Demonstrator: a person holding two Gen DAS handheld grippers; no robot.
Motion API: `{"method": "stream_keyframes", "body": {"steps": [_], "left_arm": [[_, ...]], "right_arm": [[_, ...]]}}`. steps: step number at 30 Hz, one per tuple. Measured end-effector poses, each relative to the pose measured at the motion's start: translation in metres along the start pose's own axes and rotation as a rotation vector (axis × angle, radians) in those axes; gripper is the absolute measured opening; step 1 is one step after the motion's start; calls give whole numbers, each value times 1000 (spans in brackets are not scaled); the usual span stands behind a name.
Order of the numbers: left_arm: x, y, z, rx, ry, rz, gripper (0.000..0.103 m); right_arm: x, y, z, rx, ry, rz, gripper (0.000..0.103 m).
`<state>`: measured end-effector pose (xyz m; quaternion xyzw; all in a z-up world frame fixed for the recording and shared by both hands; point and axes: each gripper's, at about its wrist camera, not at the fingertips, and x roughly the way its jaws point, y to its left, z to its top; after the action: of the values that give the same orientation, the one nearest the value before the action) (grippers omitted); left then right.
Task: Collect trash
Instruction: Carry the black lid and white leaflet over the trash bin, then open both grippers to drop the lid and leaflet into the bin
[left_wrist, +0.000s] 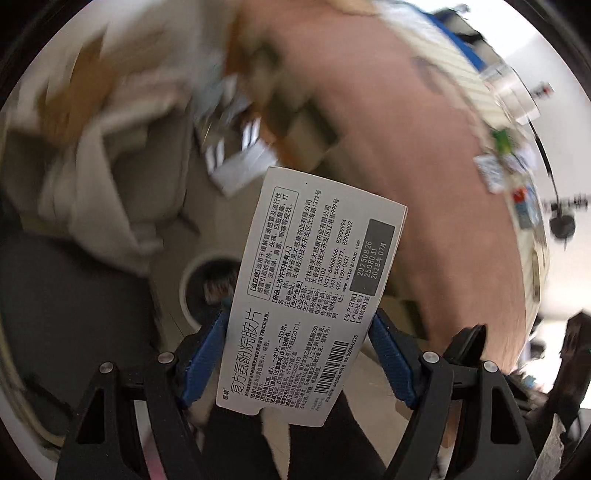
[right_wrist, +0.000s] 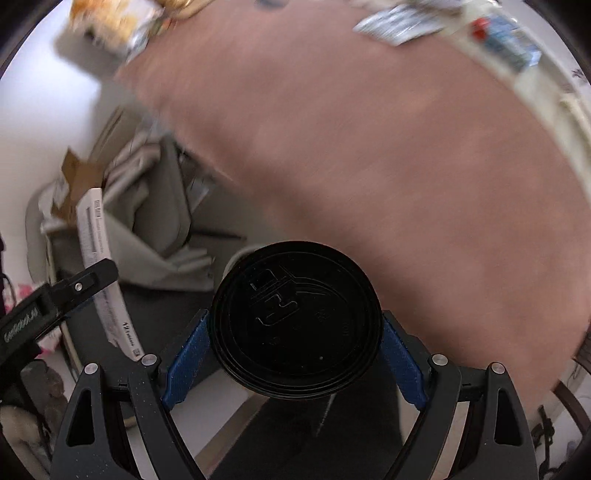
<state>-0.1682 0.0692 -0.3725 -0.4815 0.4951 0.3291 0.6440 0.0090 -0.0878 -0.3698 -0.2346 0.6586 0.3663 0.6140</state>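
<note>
Now the left tool (left_wrist: 299, 350) clamps a white medicine box (left_wrist: 310, 288), and the right tool (right_wrist: 293, 363) grips a black-lidded cup (right_wrist: 295, 317) (above the blurred pink surface (right_wrist: 406, 166)).

Brown table (right_wrist: 369, 147), blurred packets (right_wrist: 399, 22)

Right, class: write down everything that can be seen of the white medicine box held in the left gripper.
The white medicine box is a flat cardboard carton printed with black Chinese text, a barcode near its lower end and a dark grey panel of dates. The left gripper clamps its long edges between blue pads, so it stands on end, tilted slightly right. It hangs in the air above a blurred floor, touching nothing else. From the right wrist view it shows edge-on as a thin white slab.
</note>
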Motion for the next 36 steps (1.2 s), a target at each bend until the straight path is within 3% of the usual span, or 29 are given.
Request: {"method": "stream_keyframes", "body": {"steps": [6,12,15,18,20,26,28,36], "left_arm": [[103,98,-9,-172,122,-74,76],[222,173,-19,-332,225,-184,78],[259,195,-21,-337,230,-166,98],[286,214,-26,-346,230,-129,100],[292,225,-31,-326,201,-50,100],[278,235,-48,-228,115,235,100],[269,233,-53,-201,103,286,100],[222,210,-65,-186,99,318,100]], "right_arm": [[114,32,-19,-39,100,9,89],[252,35,-22,-61,173,-5,89],[317,37,-17,-80,222,29,90],[372,41,-15,-104,281,63,95],[393,41,-18,-114,309,69,102],[404,48,-26,-206,279,-47,103],[393,53,-30,-231,259,-93,103],[340,70,-31,-306,192,-216,103]]}}
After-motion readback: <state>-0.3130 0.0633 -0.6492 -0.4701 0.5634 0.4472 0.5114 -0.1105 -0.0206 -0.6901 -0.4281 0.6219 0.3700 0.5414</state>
